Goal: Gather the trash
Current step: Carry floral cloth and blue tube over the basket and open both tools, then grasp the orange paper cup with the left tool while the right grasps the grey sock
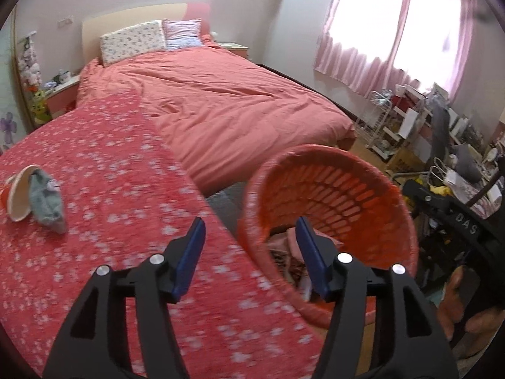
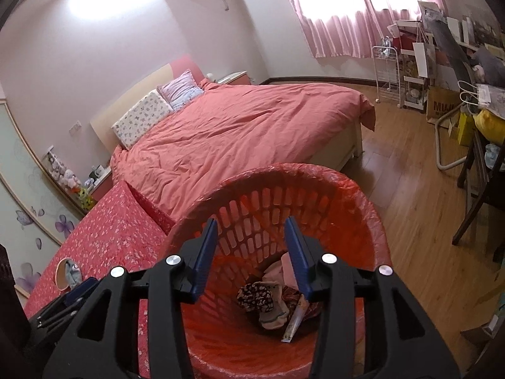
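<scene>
the right hand-held gripper (image 2: 251, 257) hangs over the mouth of the orange basket (image 2: 356, 202), with its two blue fingers spread apart and nothing between them. at the bottom of the basket there are already some things: a dark spotted cloth (image 2: 254, 297), a pale sock (image 2: 274, 312) and a flat paper wrapper (image 2: 295, 322). a thin red plastic liner is folded over the rim.

the left hand-held gripper (image 1: 249, 252) is also open and empty. it points over the worktop (image 1: 110, 158), which is covered with a red flowered cloth, and the basket stands just beside the worktop edge, on the right side of this view.

on the worktop, far to the left, one paper cup (image 1: 19, 192) lies on its side, and a grey-blue crumpled cloth (image 1: 47, 200) lies against its opening, touching it. i cannot tell if the cloth is partly inside the cup.

i judge that one drop into the basket is finished and the next pickup is starting. the cup and the cloth seem to be the trash that remains. the next move asks the left hand-held gripper to go left across the worktop, come down over the cup or the cloth, and close on it. the cup wall is thin, so a soft grip on the rim is probably better.
</scene>
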The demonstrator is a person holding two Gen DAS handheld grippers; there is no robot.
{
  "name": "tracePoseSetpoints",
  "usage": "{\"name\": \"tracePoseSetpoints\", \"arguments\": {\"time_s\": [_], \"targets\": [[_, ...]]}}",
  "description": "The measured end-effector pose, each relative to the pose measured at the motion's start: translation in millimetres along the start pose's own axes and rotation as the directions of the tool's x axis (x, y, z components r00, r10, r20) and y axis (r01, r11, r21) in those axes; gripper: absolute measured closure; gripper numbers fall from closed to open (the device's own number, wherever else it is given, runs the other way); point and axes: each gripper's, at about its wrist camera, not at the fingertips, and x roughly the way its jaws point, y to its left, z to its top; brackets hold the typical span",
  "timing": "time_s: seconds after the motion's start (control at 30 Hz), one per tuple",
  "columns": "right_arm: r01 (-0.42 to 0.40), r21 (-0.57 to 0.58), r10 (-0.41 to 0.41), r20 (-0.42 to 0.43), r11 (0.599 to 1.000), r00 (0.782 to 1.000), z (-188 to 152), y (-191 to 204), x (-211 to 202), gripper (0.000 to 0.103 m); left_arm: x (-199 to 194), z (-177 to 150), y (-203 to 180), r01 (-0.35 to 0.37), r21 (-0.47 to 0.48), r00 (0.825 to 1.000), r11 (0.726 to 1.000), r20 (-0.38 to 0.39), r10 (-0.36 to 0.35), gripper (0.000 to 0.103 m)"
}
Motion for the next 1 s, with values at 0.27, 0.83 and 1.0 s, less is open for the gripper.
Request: {"name": "tracePoseSetpoints", "arguments": {"time_s": [0.27, 0.83, 1.0], "targets": [[-0.019, -0.066, 0.018, -0.017, 0.998, 1.0, -7, 25, 1, 0.058, -17, -4, 50, -0.101, -0.059, 0.995, 0.993, 0.01, 0.102, 0.041], [-0.124, -0.223, 0.098, -0.123, 0.967, 0.987, -46, 102, 16, 0.058, -55, -18, 198, -0.397, -0.289, 0.908, 0.871, 0.014, 0.419, 0.035], [-0.161, -0.275, 0.12, -0.161, 0.948, 0.98, -60, 130, 22, 0.058, -55, -14, 228, -0.444, -0.321, 0.882, 0.836, 0.011, 0.472, 0.036]]}}
